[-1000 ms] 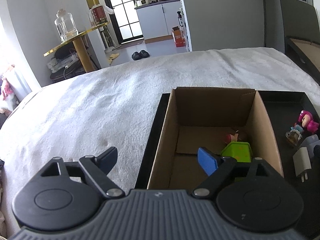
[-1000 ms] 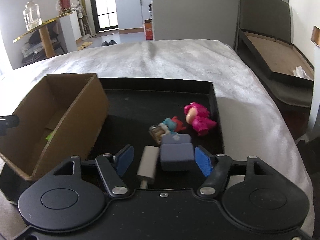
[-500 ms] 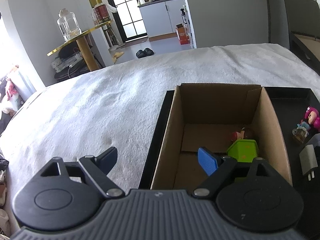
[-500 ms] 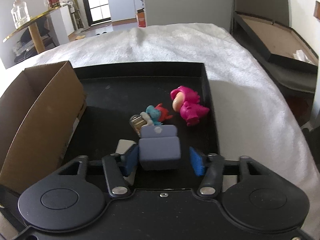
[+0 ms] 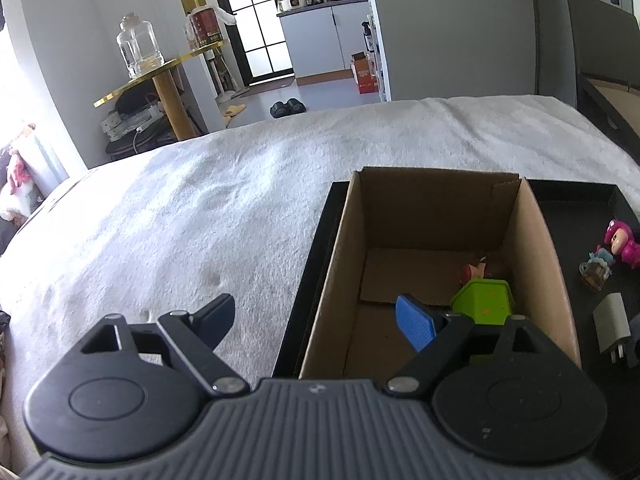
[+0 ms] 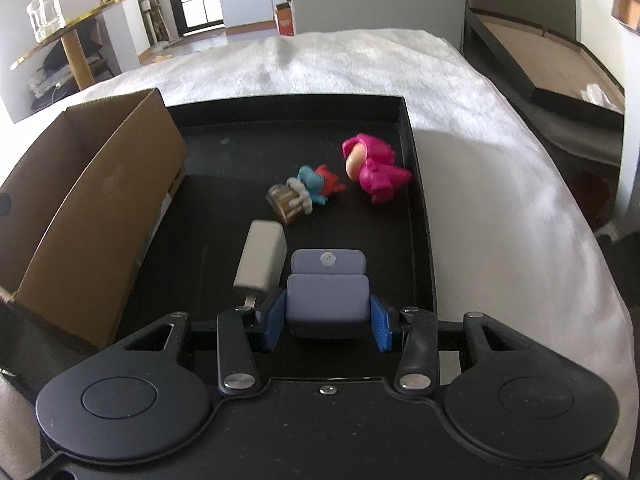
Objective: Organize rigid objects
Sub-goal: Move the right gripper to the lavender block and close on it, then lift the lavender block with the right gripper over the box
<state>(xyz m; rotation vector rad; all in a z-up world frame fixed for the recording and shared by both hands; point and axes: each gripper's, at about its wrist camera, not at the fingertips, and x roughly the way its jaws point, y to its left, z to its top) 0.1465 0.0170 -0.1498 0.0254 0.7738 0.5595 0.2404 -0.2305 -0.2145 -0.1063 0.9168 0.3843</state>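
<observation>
On the tray (image 6: pixel 416 216), right of one box (image 6: pixel 100 216), lie two figures, one charger (image 6: pixel 262 264) and one purple case (image 6: pixel 328 296), clamped between the right gripper's (image 6: pixel 326 326) fingers. The left gripper's (image 5: pixel 316 320) fingers stand apart.

The left gripper (image 5: pixel 316 318) was held level with its jaws spread wide and nothing between them. The right gripper (image 6: pixel 326 326) pointed forward and slightly down, its blue pads (image 6: pixel 272 326) closed against both sides of a lavender block (image 6: pixel 327 304).
</observation>
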